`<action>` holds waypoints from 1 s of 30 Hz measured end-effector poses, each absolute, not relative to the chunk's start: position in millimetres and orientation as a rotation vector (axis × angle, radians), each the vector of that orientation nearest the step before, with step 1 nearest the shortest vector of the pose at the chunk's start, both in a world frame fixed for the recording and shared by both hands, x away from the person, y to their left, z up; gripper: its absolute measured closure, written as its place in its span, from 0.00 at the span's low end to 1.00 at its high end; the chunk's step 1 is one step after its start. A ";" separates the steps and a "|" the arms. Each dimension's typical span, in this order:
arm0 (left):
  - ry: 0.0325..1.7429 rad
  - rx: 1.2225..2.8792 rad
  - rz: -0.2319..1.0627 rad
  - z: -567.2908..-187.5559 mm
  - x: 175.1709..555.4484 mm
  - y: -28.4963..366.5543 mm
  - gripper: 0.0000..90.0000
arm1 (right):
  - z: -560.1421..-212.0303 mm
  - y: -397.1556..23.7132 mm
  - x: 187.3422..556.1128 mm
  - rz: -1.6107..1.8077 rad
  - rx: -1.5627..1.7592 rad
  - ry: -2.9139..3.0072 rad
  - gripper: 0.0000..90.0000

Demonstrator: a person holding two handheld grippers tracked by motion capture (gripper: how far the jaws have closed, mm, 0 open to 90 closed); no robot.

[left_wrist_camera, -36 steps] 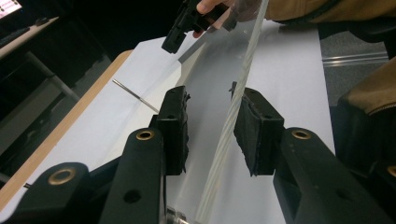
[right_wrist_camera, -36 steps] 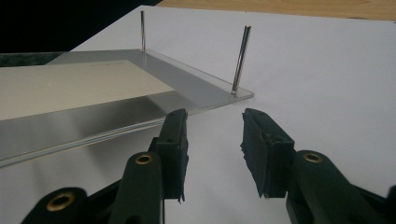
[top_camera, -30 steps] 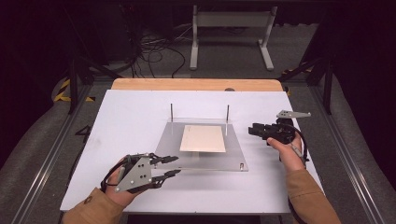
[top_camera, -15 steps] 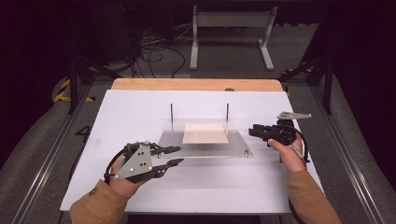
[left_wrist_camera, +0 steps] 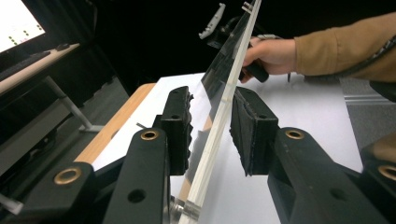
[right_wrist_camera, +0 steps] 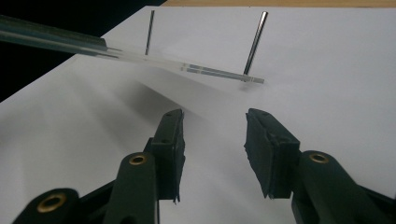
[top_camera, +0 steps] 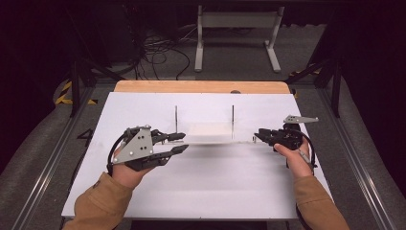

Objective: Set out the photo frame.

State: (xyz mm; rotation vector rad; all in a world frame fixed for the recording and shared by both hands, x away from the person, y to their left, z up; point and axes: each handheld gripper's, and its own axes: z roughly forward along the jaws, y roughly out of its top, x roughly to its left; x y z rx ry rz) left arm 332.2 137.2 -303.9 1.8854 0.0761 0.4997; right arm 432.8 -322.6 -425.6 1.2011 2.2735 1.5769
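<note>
1. Nearest me, both forearms in tan sleeves come in from the bottom edge of the high view, left sleeve (top_camera: pixel 98 206) angled inward, right sleeve (top_camera: pixel 318 203) running up almost straight.
2. Left hand (top_camera: pixel 125 172) sits palm-up under its tool, wrist low, knuckles toward the table's (top_camera: pixel 201 191) middle. The left gripper (top_camera: pixel 179 143) points right and slightly away from me, its grey plate on top.
3. In the left gripper view I see the clear plate (left_wrist_camera: pixel 223 100) running edge-on between the two black pads (left_wrist_camera: pixel 252 130). Both pads sit right against it, a narrow grip on the plate's edge.
4. The plate is lifted on that side and tilted; in the high view it reads as a thin line (top_camera: pixel 210 140) across the table's centre, between the two grippers.
5. Right hand (top_camera: pixel 293 155) is wrapped around its handle, thumb side up, wrist straight. The right gripper (top_camera: pixel 258 135) points left, toward the plate's end.
6. In the right gripper view its jaws stand apart with only bare table between them; the plate's far corner (right_wrist_camera: pixel 219 72) lies beyond the tips, untouched.
7. Farthest: two thin metal pins (top_camera: pixel 232 120) stand upright from the plate.
</note>
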 end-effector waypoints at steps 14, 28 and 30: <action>0.162 1.744 0.491 -281.4 366.6 150.3 0.67 | -428.1 -318.5 432.8 1.581 1.192 2.298 0.63; 0.244 1.677 0.537 -277.3 389.7 149.3 0.48 | -428.1 -318.2 432.0 1.588 1.185 2.300 0.62; 0.262 1.719 0.564 -283.1 397.1 147.7 0.49 | -427.9 -318.8 431.5 1.589 1.191 2.300 0.62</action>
